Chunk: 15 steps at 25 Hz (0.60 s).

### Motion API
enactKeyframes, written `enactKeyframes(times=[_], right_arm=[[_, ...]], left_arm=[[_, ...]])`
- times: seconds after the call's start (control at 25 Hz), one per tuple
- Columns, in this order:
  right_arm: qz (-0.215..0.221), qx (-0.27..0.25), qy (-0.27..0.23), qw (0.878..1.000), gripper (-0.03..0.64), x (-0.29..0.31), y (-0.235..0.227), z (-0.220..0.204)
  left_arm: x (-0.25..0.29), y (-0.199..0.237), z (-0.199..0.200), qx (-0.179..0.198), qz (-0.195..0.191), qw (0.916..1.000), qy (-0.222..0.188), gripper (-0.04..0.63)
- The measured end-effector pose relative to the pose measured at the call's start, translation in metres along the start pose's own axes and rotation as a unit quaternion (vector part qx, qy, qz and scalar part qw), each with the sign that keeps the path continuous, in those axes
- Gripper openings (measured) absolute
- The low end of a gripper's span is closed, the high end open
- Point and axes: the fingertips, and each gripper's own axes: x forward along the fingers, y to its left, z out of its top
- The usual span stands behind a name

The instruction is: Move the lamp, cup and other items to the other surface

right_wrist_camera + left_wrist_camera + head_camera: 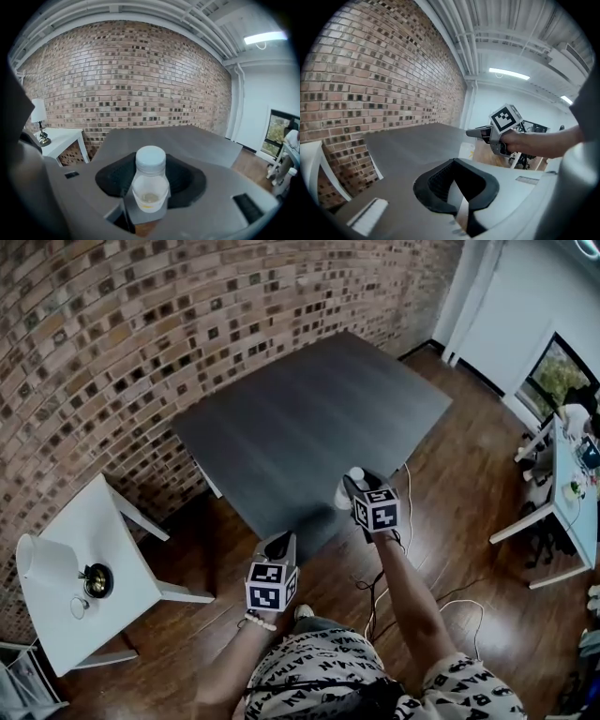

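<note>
Well to the left of the grey table [309, 427], against the brick wall [112, 343], stood a white side table [127, 545]. The lamp [47, 561] was on it with its white shade toward that table's left end, its dark base closer to the grey table. A small round thing that looked like the cup [80, 607] lay just beside the base. None of these had reached the grey table, whose top was bare. At the grey table's near edge, toward its left corner, the left gripper [278, 542] hung over the wood floor [469, 484]. Its own view showed the jaws drawn together with nothing between them, only a thin pale slit separating the black pads. To its right, over the near edge of the grey table, the right gripper [356, 486] was clenched on a bottle [150, 183]. The bottle was a small translucent one with a white cap and a little yellowish residue inside. The pads pressed its body from both sides, and the cap stood clear above them. The bottle was in the air, not touching the tabletop. Cables [422, 601] trailed across the floor below the right forearm. Far to the right of the grey table stood a white desk [567, 507] with small things on it.
</note>
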Motion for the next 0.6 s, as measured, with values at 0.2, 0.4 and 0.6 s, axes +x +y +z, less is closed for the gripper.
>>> enactKeyframes(times=[0.2,0.4,0.6], right_arm=[[-0.005,0.001,0.009,1.000,0.210,0.025,-0.033,-0.013],[-0.014,0.017,0.012,1.000,0.209,0.046,-0.056,-0.022],[-0.015,0.023,0.015,1.000,0.210,0.059,-0.066,-0.029]], left_arm=[[0.028,-0.012,0.000,0.002,-0.002,0.9999,0.011,0.000],[0.046,-0.010,-0.003,0.005,-0.002,0.9997,0.025,0.000],[0.051,-0.001,-0.003,0.005,0.004,0.9995,0.032,0.000]])
